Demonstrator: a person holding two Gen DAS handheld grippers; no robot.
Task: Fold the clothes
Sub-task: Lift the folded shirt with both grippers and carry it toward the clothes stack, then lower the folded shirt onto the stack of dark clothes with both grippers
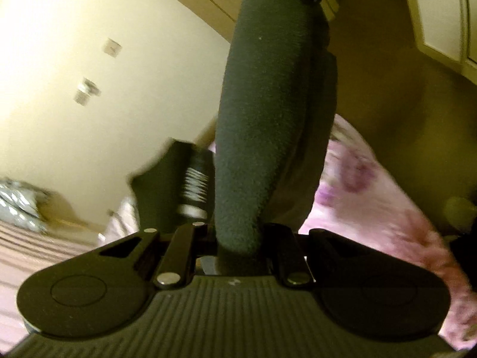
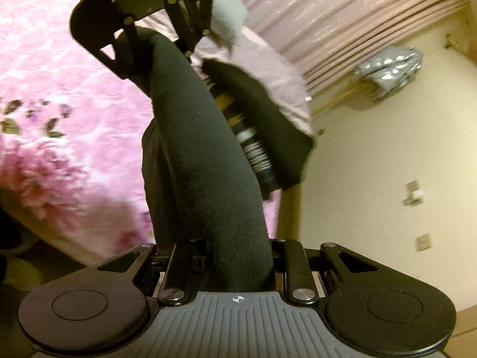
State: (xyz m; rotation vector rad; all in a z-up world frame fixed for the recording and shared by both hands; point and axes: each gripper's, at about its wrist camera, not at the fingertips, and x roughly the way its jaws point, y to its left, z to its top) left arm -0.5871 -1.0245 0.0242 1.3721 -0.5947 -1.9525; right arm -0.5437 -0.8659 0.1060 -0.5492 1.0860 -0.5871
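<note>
Stretching between both tools, the dark garment (image 1: 268, 113) runs in the left wrist view straight ahead from the left gripper (image 1: 235, 250), which pinches its rolled edge above the pink bed (image 1: 387, 197).

From the right wrist view, the right gripper (image 2: 241, 268) likewise clamps the garment's other end, its long axis leading toward the left gripper.

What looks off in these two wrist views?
Nothing damaged or spilled. The dark garment is stretched taut between the left gripper and right gripper, rolled like a rope rather than flat, above the pink bedspread. A striped part hangs loose. Motion blur hides finer detail.
</note>
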